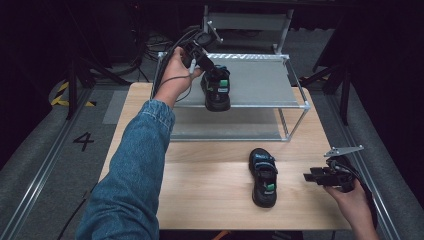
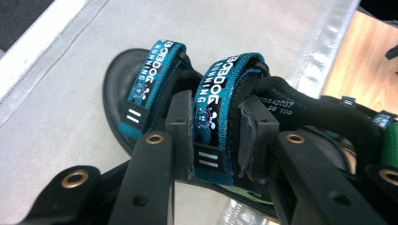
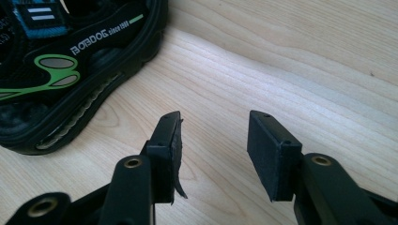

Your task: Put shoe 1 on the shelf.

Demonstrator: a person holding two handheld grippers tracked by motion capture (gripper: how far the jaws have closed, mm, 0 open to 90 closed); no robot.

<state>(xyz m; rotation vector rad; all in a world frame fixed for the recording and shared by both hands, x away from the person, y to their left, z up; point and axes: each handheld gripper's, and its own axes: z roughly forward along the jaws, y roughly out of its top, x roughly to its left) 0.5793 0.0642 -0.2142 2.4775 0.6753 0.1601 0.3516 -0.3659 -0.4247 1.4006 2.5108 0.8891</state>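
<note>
High view looks down; gripper views sit close on each sandal (image 2: 187, 108)

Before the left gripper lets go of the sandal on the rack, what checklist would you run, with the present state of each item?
1. Left gripper closed on the strap of the shelf sandal: ok.
2. Sole flat on the top shelf: cannot tell; the toe juts past the front edge.
3. Second sandal on the table, untouched: ok.
4. Right gripper open, nothing between its jaws: ok.
5. Right gripper beside the second sandal: ok.

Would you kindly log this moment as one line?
left gripper: shut on sandal strap, top shelf | right gripper: open, beside table sandal
</note>
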